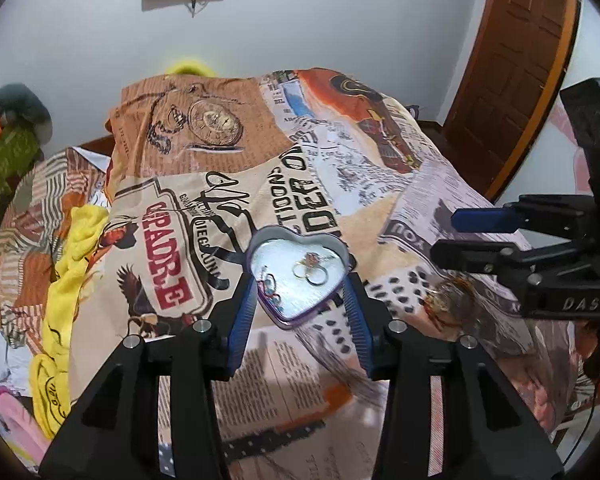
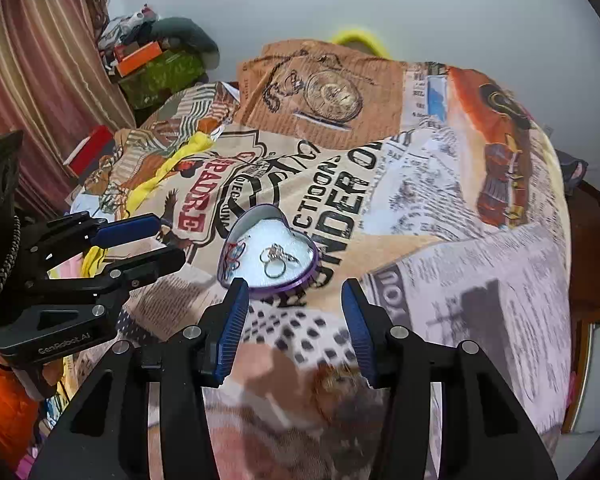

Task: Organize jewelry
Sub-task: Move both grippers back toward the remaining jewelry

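Both grippers, left (image 1: pixel 300 280) and right (image 2: pixel 294 292), are held partly open and empty. Rings (image 2: pixel 274 261) are seen in a heart tin (image 2: pixel 236 240) on the bedspread (image 2: pixel 480 280) beyond.

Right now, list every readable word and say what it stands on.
"GenRobot.AI": left gripper body.
"DAS": right gripper body.
"PADRE": red lettering on bedspread, seen tilted.
"NDER": black lettering on bedspread.
Newspaper-style print on bedspread: too small to read.

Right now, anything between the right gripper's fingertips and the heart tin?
Nothing. In the right wrist view only printed bedspread lies between the open right gripper and the heart tin, which holds rings.
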Demonstrator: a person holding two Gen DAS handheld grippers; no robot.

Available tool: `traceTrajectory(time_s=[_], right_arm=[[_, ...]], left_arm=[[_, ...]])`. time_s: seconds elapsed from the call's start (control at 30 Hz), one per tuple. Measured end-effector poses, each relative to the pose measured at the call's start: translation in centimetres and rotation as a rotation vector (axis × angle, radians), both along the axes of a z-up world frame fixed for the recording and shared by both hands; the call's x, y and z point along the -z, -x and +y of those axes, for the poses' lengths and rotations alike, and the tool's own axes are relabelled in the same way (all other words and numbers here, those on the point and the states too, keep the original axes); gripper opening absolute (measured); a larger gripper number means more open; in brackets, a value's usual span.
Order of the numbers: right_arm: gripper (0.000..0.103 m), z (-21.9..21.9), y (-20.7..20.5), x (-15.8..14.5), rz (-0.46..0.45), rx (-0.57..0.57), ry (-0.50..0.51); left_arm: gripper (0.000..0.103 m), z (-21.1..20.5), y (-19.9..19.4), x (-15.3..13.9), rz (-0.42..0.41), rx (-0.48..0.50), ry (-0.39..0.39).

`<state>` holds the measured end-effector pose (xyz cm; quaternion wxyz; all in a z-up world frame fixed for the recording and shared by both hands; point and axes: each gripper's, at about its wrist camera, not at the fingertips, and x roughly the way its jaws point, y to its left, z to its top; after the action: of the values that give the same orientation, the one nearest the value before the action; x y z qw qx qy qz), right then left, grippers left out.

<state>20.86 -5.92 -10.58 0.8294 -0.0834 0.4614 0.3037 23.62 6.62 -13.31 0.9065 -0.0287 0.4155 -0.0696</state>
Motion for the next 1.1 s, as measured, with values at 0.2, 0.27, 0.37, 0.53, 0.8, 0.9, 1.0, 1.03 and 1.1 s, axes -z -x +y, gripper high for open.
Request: traceTrajectory(time_s=[0.2, 0.27, 0.37, 0.53, 0.8, 0.9, 1.0, 1.03, 1.1], right_arm=[[0.045, -2.5, 2.0, -0.9, -0.037, 0.023, -0.010], [0.045, -3.4, 2.4, -0.9, -0.041, 0.032, -0.012], [0.045, -4.8, 2.7, -0.7, -0.041, 0.051, -0.018], [0.045, -6.9, 2.9, 0.6, -0.026, 0.081, -0.007], [0.045, -9.6, 2.8, 3.3, 0.018, 0.122, 0.024], [0.045, -10.3, 2.6, 4.5, 0.040, 0.131, 0.029], [0.045, -10.5, 2.3, 5.2, 0.055, 0.131, 0.030], [0.045, -10.6, 2.2, 5.4, 0.058, 0.131, 0.031], [0.045, -10.6, 2.0, 5.6, 0.060, 0.131, 0.033]], left_arm=[[0.049, -2.4, 1.8, -0.4, -0.013, 0.026, -0.026], [0.049, -3.1, 2.0, -0.3, -0.007, 0.037, -0.023], [0.049, -4.6, 2.1, 0.3, 0.011, 0.056, -0.022], [0.049, -6.7, 1.7, 1.7, 0.046, 0.091, -0.015], [0.049, -9.6, 0.5, 4.6, 0.100, 0.137, -0.049], [0.049, -10.5, 0.2, 5.3, 0.115, 0.160, -0.048], [0.049, -11.2, 0.1, 5.7, 0.121, 0.176, -0.046], [0.049, -11.4, 0.0, 5.7, 0.122, 0.180, -0.041], [0.049, -11.7, -0.3, 5.8, 0.124, 0.184, -0.031]])
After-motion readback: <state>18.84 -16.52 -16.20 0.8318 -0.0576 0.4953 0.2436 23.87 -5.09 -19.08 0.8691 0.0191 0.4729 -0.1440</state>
